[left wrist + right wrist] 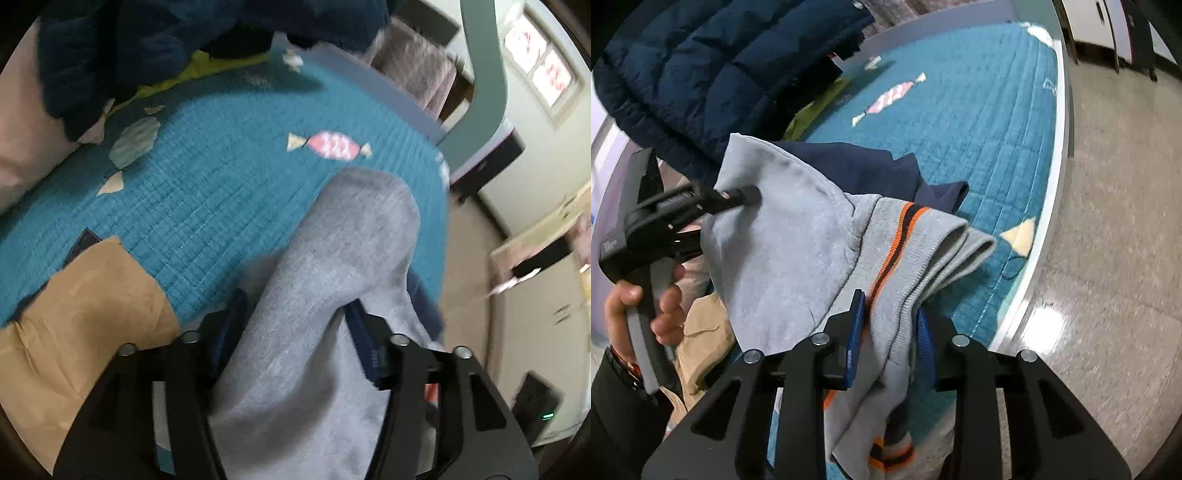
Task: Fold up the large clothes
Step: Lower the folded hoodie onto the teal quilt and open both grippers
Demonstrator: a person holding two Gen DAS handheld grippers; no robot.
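Note:
A grey sweatshirt (790, 243) with orange and navy striped ribbed cuffs and a navy part is held up over a teal quilted bed cover (979, 122). My right gripper (890, 325) is shut on its striped ribbed edge. My left gripper (295, 328) is shut on a thick fold of the same grey sweatshirt (332, 258), which drapes forward over the fingers. In the right wrist view the left gripper (746, 194) reaches in from the left, its tips pressed into the grey cloth, with the person's hand on its handle.
A dark navy puffer jacket (713, 70) lies at the far side of the bed, with a yellow-green item under it (177, 77). A tan garment (81, 314) lies at the near left. The bed's edge (1060, 184) borders a speckled floor (1108, 240) on the right.

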